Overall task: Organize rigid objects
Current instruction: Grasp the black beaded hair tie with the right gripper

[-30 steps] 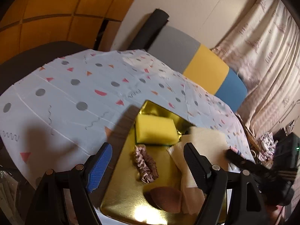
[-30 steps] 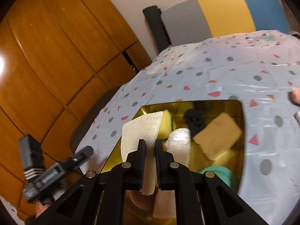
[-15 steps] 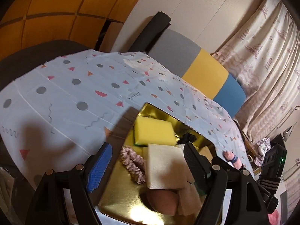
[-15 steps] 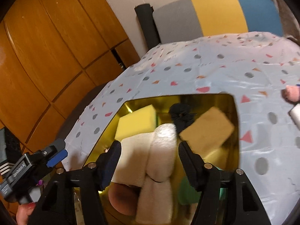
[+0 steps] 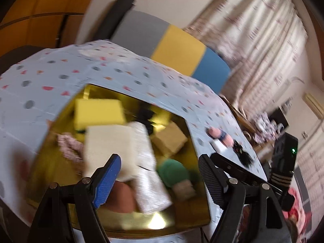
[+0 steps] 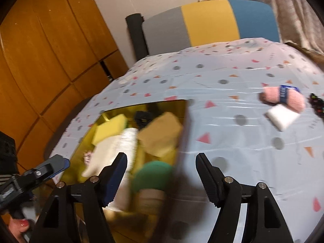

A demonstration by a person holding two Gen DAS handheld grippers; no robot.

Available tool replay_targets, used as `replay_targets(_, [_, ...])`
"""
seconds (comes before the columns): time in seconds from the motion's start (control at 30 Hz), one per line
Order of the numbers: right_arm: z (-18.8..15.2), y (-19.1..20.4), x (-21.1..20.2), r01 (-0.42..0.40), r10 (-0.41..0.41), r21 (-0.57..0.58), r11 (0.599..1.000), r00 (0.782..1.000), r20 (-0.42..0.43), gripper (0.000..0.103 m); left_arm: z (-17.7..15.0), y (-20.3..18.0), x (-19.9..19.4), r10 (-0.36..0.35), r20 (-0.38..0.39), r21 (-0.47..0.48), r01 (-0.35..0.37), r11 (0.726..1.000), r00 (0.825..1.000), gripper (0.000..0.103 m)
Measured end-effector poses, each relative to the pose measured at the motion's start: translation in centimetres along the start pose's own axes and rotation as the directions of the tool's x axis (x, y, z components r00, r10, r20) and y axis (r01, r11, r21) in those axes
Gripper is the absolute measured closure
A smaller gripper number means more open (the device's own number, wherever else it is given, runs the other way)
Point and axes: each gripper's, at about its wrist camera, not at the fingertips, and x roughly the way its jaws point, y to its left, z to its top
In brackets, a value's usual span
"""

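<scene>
Over the patterned tablecloth, both grippers' jaws stand apart, the right gripper's just opening, gripping nothing.

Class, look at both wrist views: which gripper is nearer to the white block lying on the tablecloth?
Right. The right gripper sits at the gold tray's edge, the white block ahead to its right. The left gripper hangs over the tray's middle, farther from the block.

Left gripper agape — right gripper just-opening, empty
</scene>
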Motion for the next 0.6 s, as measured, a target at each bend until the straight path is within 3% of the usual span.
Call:
replay_targets(0.2, [-1.9,-6.2,-1.5,0.099,-0.097,0.052,0.994,0.995,-0.024,0.029,-1.3,-5.2,2.6,-0.094,-0.098,0.110,0.105,0.988,0.991,0.023])
replay_targets(0.37, [-3.8,-11.9,-2.9,0.173,-0.167,0.108,0.979,0.984,-0.056,0.029,-2.0,-9.5,5.1,-0.119,-0.188,0.182,0.153,0.971,0.975,0.023])
replay_targets(0.47, [-4.2,-15.8,-4.1,0.225,-0.220,0.139,0.964,0.974,-0.049,0.029,-2.5,-12.1,6.7,-0.117,-0.234,0.227,0.171,0.959,0.965,0.023])
replay_targets(0.6, [-2.8,-21.8,-5.5,0.328,-0.328,0.171,0.929,0.944,-0.029,0.025,-3.1,-15.3,9.6,-0.115,-0.299,0.256,0.196,0.947,0.947,0.023])
